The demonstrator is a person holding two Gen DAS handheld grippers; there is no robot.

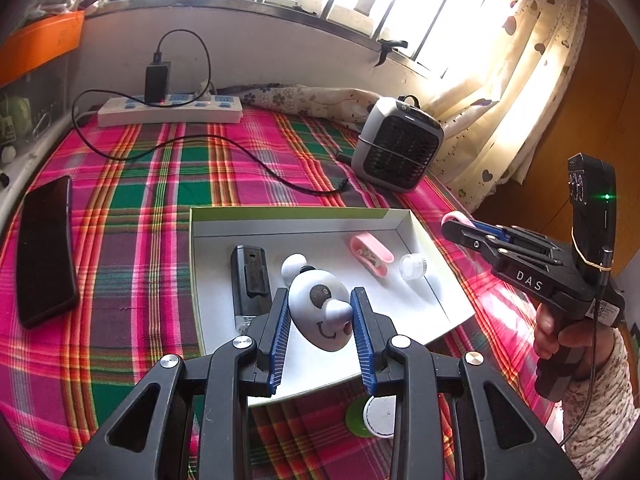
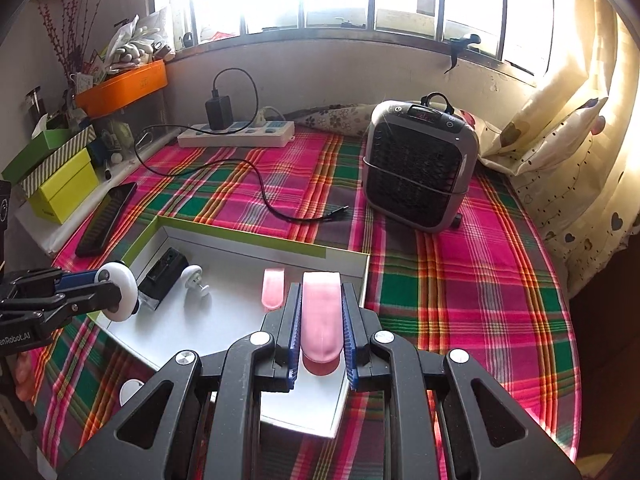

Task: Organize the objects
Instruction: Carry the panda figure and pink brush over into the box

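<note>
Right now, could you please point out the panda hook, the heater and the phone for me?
panda hook (image 1: 320, 312), left wrist view, its face.
heater (image 2: 416, 176), right wrist view, front grille.
phone (image 1: 46, 252), left wrist view, dark screen.

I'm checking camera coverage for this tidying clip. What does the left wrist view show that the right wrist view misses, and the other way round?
Only the left wrist view shows the face of the panda hook gripped in the left gripper, a small clear jar in the box, and a green and white disc on the cloth below it.

Only the right wrist view shows the orange bin and green boxes at the left.

Both show the white box, the right gripper shut on a pink clip, a second pink clip, the phone, power strip and heater.
</note>
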